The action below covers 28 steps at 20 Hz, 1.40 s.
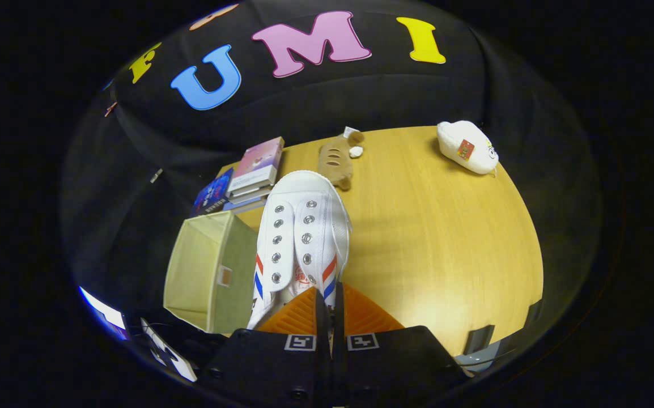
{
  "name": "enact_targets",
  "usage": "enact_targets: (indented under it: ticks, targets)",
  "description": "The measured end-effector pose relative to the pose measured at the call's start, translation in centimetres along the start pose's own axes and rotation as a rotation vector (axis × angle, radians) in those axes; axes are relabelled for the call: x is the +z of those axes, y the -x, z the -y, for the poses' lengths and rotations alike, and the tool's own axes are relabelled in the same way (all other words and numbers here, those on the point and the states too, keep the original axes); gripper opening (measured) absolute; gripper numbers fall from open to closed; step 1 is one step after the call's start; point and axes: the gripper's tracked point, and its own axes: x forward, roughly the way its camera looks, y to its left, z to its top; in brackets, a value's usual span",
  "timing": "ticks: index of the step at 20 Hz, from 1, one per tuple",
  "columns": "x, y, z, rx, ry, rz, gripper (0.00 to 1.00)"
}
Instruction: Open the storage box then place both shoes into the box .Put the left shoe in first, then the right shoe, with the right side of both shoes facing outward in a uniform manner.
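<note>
While clamped on white shoe (303,238), claw (330,317) beside open storage box (211,272), labels unreadable

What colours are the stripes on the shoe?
Red and blue stripes on the white shoe, clearest in the gripper view; the hand-held gripper is shut on it.

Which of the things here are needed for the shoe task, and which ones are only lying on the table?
For the job:
- white shoe, held between the closed fingers of the gripper
- open storage box, just left of the shoe

Just lying about:
- stack of books
- brown plush toy
- white plush toy
</note>
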Motion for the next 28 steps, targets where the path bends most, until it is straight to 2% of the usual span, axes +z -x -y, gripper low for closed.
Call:
enact_targets:
  ticks: [3, 6, 11, 15, 21, 23, 26, 28]
  targets:
    - [0.5, 0.1, -6.5, 0.068, -0.034, 0.004, 0.05]
    - [0.5, -0.1, -11.9, 0.101, -0.021, -0.001, 0.05]
    - [-2.0, -3.4, -19.6, 0.14, -0.006, -0.052, 0.05]
    - [-3.3, -6.1, -21.5, 0.094, 0.032, -0.067, 0.05]
    - [-6.3, -9.5, -20.8, -0.005, 0.032, -0.105, 0.05]
    - [-7.1, -10.1, -21.1, 0.0, 0.029, -0.126, 0.07]
    - [-6.2, -9.6, -23.5, 0.078, 0.014, -0.097, 0.42]
    - [-5.1, -8.8, -24.0, 0.098, 0.046, -0.06, 0.66]
